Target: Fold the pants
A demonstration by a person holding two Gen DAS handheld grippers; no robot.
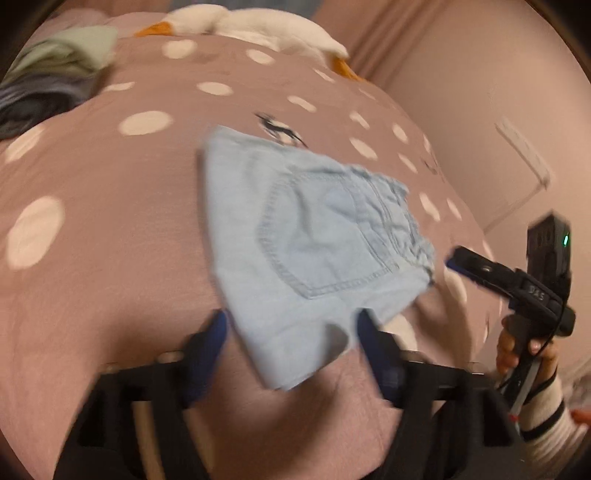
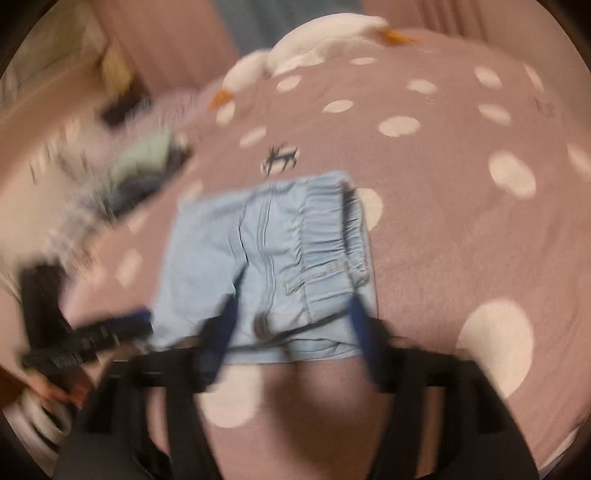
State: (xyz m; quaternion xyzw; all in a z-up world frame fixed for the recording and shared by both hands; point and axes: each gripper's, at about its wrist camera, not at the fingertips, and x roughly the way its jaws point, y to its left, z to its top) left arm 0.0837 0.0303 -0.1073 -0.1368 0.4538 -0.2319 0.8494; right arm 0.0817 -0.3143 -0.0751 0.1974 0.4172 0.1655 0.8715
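Light blue denim pants [image 1: 314, 251] lie folded into a small packet on the pink dotted bedspread [image 1: 110, 206], back pocket up. My left gripper [image 1: 291, 328] is open, its blue fingers [image 1: 218, 332] straddling the packet's near edge without holding it. In the right wrist view the pants [image 2: 266, 258] lie with the elastic waistband at the right. My right gripper [image 2: 291, 314] is open just above the packet's near edge. The right gripper also shows in the left wrist view [image 1: 465, 262], beside the waistband. The left gripper shows in the right wrist view [image 2: 136, 325], at the packet's left edge.
A white plush goose [image 1: 251, 26] lies at the far side of the bed. A pile of green and dark clothes [image 1: 55, 74] sits at the far left. A pink wall [image 1: 480, 92] rises to the right of the bed.
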